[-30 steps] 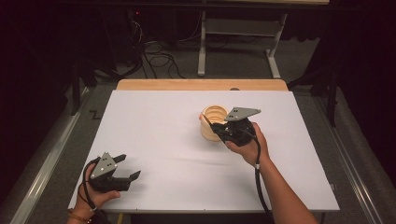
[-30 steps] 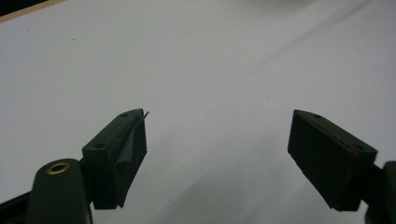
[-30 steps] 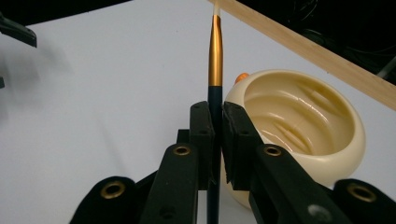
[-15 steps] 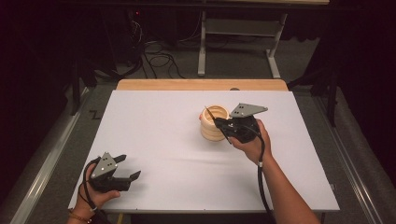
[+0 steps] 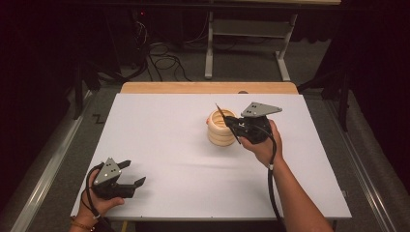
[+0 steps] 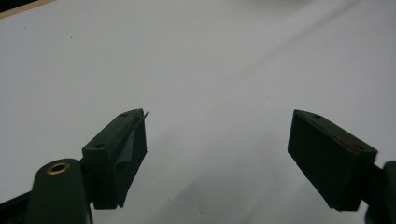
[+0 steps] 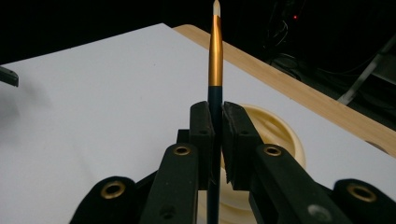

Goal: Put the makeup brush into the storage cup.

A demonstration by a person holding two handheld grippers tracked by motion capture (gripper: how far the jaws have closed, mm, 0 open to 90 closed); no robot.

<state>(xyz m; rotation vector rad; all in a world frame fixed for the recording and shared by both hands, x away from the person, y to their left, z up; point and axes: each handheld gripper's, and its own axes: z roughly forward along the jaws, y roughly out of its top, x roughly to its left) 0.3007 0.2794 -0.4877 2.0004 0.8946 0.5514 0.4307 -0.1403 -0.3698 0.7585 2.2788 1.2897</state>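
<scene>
Item: paintbrush (image 7: 215, 56), dark handle, gold ferrule, pale tip. Pinched upright between the pads of the right hand-held gripper (image 5: 231, 126), now directly over the ribbed cream holder (image 5: 220, 128) on the white counter (image 5: 164, 145); a second ago it sat further right. Insertion looks imminent. Left hand-held gripper (image 5: 133, 175): spread, empty, unmoved at the near edge.

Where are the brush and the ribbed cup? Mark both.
brush (image 7: 215, 51), right gripper view, on its gold ferrule.
ribbed cup (image 5: 220, 137), high view, on its outer side wall.
</scene>
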